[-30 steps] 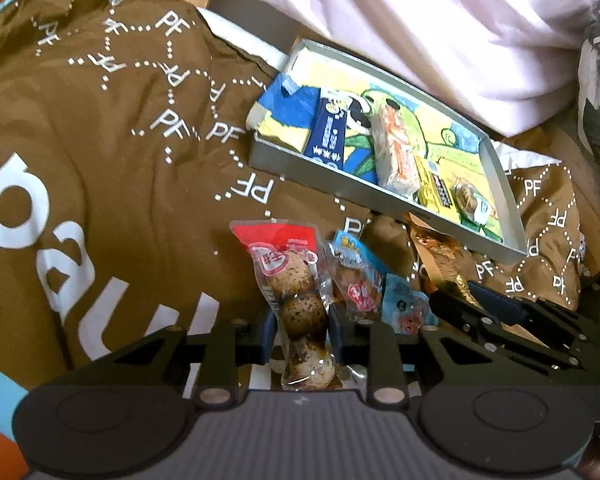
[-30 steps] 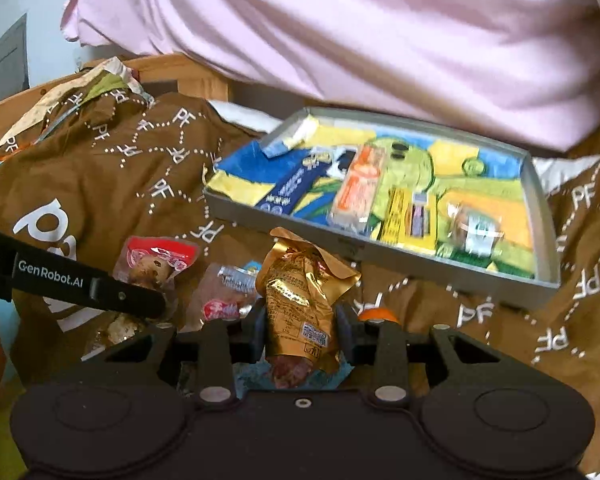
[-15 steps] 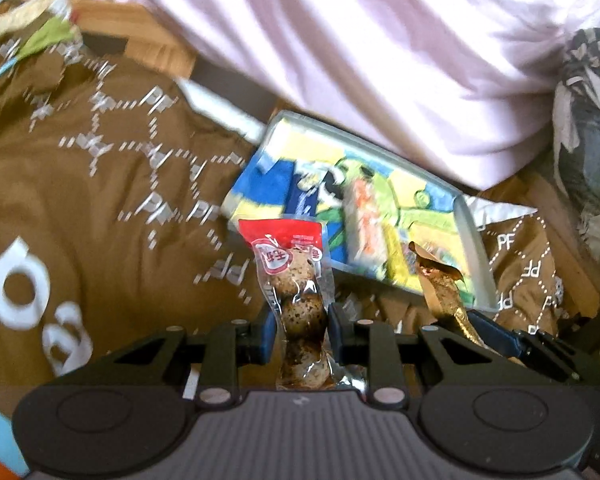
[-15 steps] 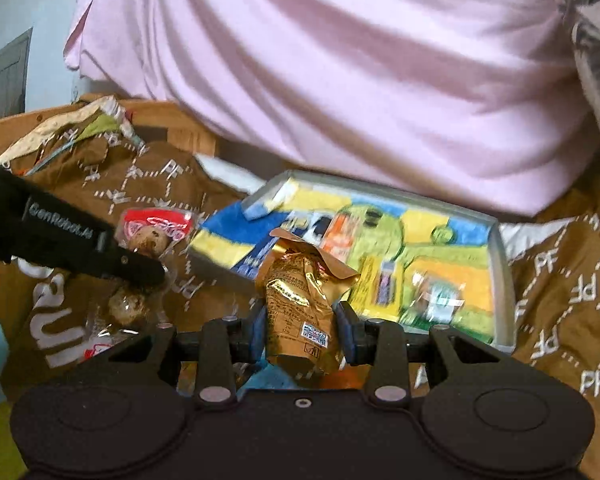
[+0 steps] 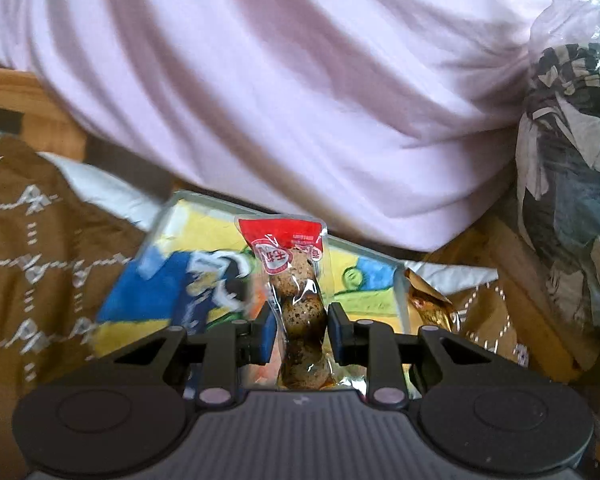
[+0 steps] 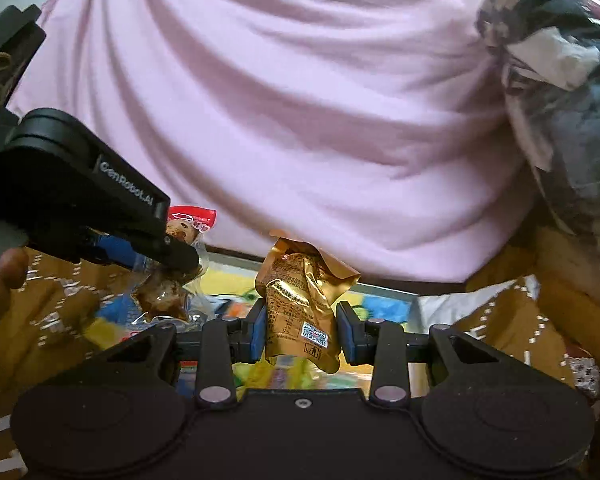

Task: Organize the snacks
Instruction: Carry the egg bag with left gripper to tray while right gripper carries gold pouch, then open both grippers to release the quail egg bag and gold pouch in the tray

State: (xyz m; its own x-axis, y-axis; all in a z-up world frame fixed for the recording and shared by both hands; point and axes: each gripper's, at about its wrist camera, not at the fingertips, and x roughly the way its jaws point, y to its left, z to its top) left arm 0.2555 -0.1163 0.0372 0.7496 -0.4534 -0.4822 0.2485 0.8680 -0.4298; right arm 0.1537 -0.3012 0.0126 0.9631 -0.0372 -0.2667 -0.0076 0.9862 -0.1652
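The left gripper is clamped on a clear egg packet at centre frame – over the tray. The right gripper pinches a gold pouch, lower centre, before pink cloth.

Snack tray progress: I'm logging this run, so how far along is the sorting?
Done: a blue packet already lies in the tray, though blur hides the rest. In hand: the left gripper holds the quail egg pack and the right gripper holds the gold pouch, both raised in front of the tray. Left: setting both down; any other loose snacks are out of view.
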